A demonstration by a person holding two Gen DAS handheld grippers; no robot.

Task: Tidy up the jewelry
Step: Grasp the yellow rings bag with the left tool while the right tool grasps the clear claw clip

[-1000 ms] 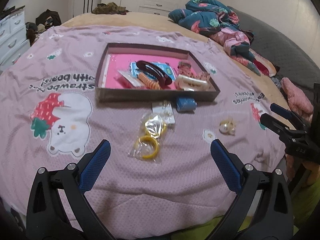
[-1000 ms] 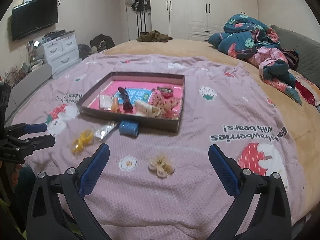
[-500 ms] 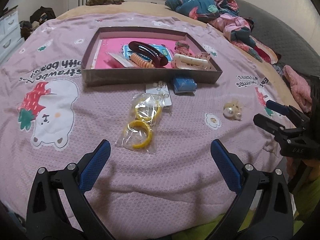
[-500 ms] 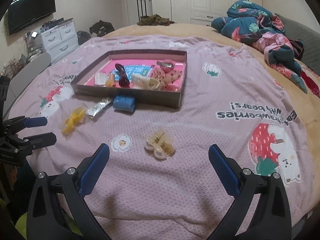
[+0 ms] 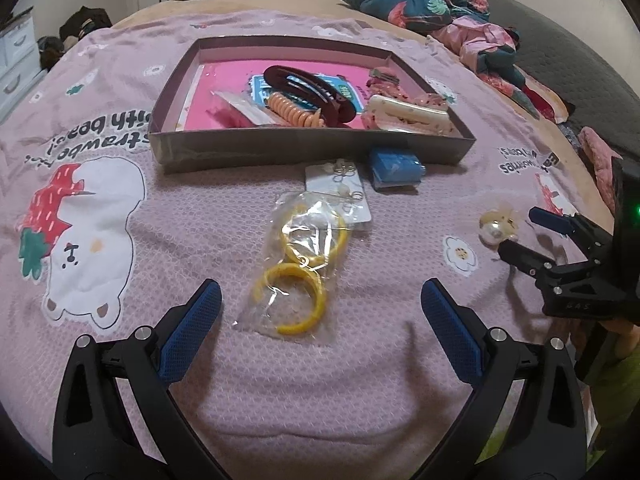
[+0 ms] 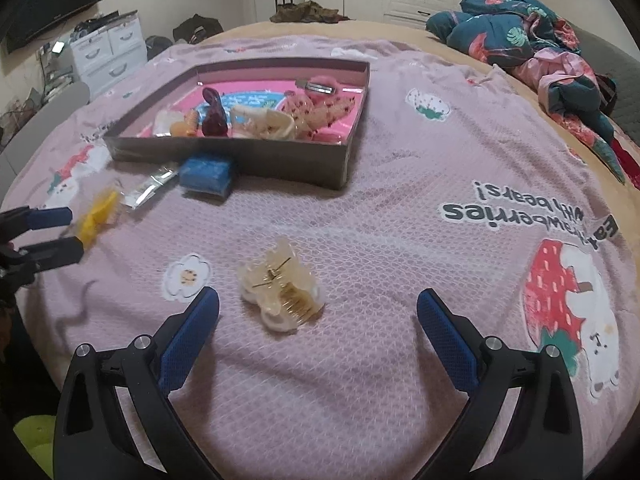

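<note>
A shallow box [image 5: 312, 148] [image 6: 280, 156] with a pink floor holds hair clips, a coil tie and cards. In front of it on the pink blanket lie a clear bag of yellow hoops [image 5: 298, 268] [image 6: 98, 216], an earring card [image 5: 340, 188] [image 6: 150, 188] and a blue pouch [image 5: 396, 168] [image 6: 206, 176]. A cream claw clip [image 6: 280, 288] [image 5: 496, 228] lies just ahead of my right gripper [image 6: 318, 332], which is open and empty. My left gripper [image 5: 320, 324] is open too, its fingers on either side of the near end of the hoop bag.
A heap of patterned bedding [image 5: 440, 4] [image 6: 532, 40] lies at the far right of the bed. White drawers [image 6: 108, 48] and a wall TV [image 6: 48, 4] stand beyond the left edge. The blanket [image 6: 400, 220] spreads wide around the items.
Both grippers have moved forward and lower towards the blanket. The hoop bag now sits between the left fingers, and the claw clip is much closer to the right gripper.
</note>
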